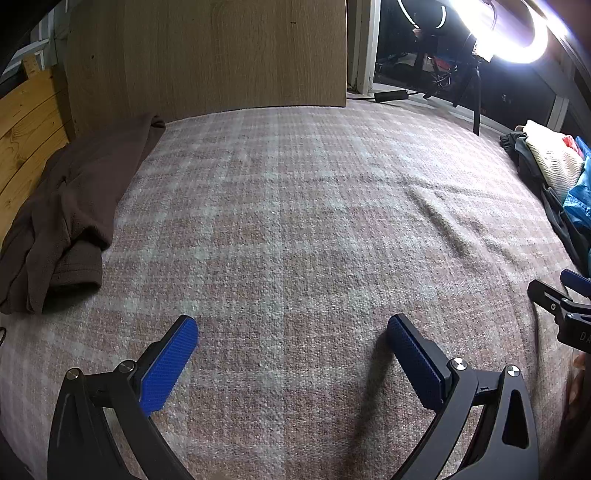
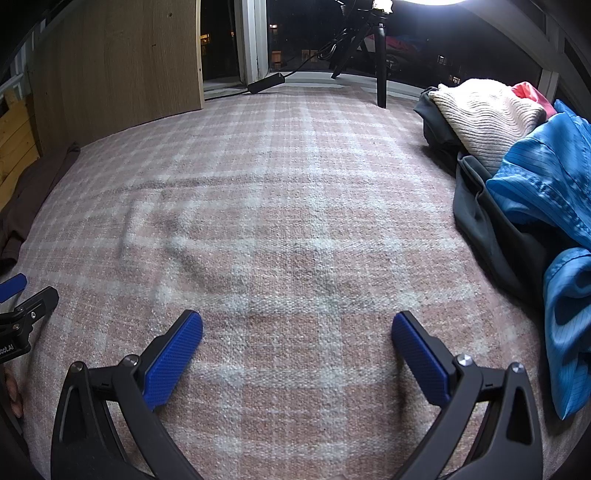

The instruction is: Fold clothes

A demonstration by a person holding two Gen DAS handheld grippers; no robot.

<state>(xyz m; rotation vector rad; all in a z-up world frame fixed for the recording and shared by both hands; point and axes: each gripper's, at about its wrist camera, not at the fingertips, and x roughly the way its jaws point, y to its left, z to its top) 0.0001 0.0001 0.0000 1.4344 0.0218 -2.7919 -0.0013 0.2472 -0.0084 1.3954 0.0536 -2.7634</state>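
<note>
A crumpled brown fleece garment (image 1: 62,218) lies at the left edge of the pink plaid blanket (image 1: 295,206). My left gripper (image 1: 291,328) hovers over the blanket to the garment's right, open, with nothing between its blue pads. A heap of clothes sits on the right: a cream knit sweater (image 2: 484,114), a shiny blue garment (image 2: 546,192) and a grey one (image 2: 487,229) under them. My right gripper (image 2: 297,326) stands open and empty over bare blanket (image 2: 280,206), left of that heap. Each gripper shows at the edge of the other's view.
A wooden panel (image 1: 207,55) stands at the back of the bed, with pine boards (image 1: 26,133) on the left. A bright ring light (image 1: 517,33) on a tripod (image 2: 380,62) stands by the dark window (image 2: 317,29). A black adapter (image 2: 266,83) and cable lie on the sill.
</note>
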